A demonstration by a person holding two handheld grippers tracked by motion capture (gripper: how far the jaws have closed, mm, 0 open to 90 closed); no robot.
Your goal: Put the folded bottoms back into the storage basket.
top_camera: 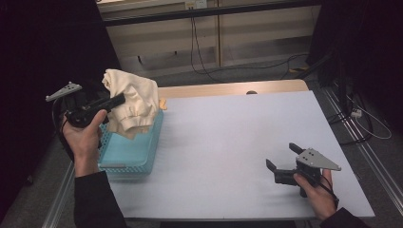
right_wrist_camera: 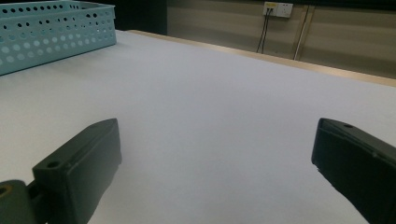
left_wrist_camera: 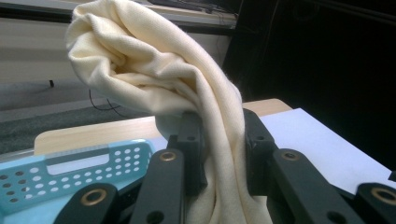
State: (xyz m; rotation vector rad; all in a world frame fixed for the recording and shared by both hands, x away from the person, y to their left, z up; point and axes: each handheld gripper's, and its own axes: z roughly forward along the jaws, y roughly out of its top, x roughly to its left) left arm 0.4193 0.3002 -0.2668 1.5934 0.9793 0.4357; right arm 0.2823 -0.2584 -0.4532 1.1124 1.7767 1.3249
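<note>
The left gripper (top_camera: 119, 100) pinches a cream cloth (top_camera: 133, 102) between its fingers, lifted above the blue basket (top_camera: 138, 152). Well right of the basket, the right gripper (top_camera: 281, 156) gapes wide over bare worktop (top_camera: 228, 137).

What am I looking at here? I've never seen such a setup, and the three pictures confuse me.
There is no robot: a person holds a hand-held tool with two black jaws in each hand. The high view looks down on the table from above the person. The other two pictures come from small cameras riding on the tools, looking along their jaws.

The left gripper has its jaws shut on a cream cloth, holding it up above a light blue perforated basket at the table's left edge. The left gripper view shows that cloth pinched between the jaws.

The right gripper sits low over the white table surface, jaws apart, holding nothing. Its own view shows bare table and the basket farther off.
</note>
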